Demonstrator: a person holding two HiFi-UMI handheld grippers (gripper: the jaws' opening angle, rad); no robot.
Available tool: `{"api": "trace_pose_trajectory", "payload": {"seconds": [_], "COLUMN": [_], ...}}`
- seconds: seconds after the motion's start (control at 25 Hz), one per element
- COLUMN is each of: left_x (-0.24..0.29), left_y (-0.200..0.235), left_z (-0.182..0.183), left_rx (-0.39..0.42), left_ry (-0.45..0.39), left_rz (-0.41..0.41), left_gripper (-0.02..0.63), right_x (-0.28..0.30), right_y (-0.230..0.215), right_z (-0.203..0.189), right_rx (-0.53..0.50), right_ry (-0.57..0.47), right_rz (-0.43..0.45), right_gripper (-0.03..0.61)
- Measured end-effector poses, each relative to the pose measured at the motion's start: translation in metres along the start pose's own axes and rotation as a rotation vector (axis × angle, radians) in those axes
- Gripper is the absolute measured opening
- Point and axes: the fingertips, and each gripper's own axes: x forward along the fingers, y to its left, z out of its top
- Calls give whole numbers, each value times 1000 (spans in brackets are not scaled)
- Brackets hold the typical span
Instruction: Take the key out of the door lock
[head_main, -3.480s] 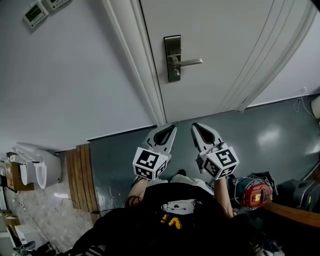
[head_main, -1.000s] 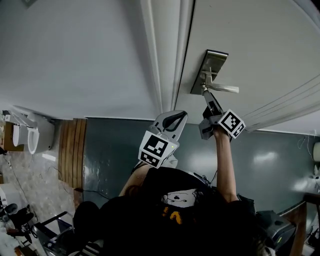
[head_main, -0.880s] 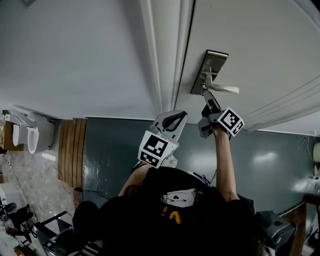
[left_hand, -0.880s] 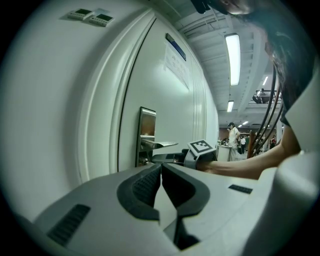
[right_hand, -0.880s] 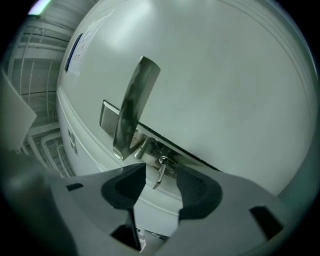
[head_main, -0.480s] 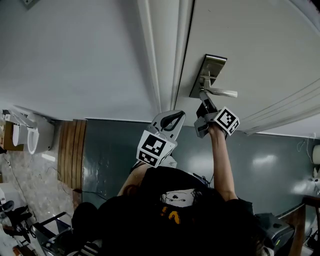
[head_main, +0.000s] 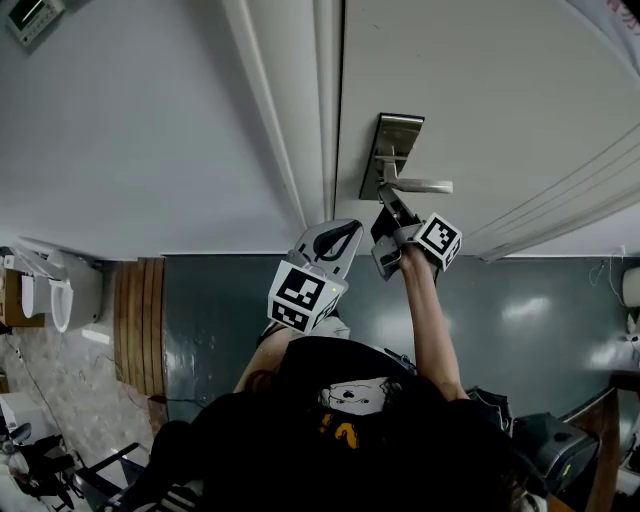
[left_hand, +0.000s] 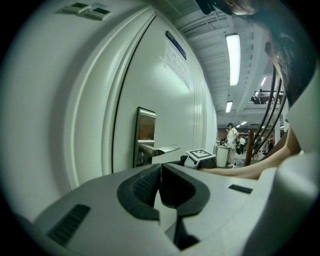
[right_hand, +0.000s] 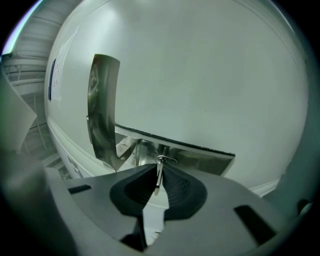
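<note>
A steel lock plate (head_main: 392, 150) with a lever handle (head_main: 420, 186) sits on the white door (head_main: 500, 80). In the right gripper view the thin metal key (right_hand: 159, 172) sticks out below the handle (right_hand: 195, 152), edge-on between the pads. My right gripper (head_main: 385, 205) reaches level to the plate; its jaws have just been closing and now pinch the key (right_hand: 158, 181). My left gripper (head_main: 345, 228) hangs lower and left of it, away from the door, shut on nothing (left_hand: 161, 167).
The door frame (head_main: 290, 120) and a plain wall (head_main: 120, 130) lie left of the lock. Wooden slats (head_main: 140, 320) and white fixtures (head_main: 60, 290) stand at the far left on the grey floor. People (left_hand: 231, 142) stand far down the hall.
The right gripper's jaws have closed in on the key while it stayed at the lock and rolled a little. The left gripper has drifted slightly toward the door.
</note>
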Motion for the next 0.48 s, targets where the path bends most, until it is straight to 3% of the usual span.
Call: {"api": "trace_pose_trajectory", "payload": {"seconds": [0.48], "left_x": [-7], "left_y": [4], "left_z": [-5], "left_rx": [1], "left_ry": [13], "left_rz": [25], "left_gripper": [12], "right_x": [-3], "right_y": [-1], "right_z": [0], "right_rx": [195], "right_ry": [-70], "right_rz": [29], "right_gripper": [25]}}
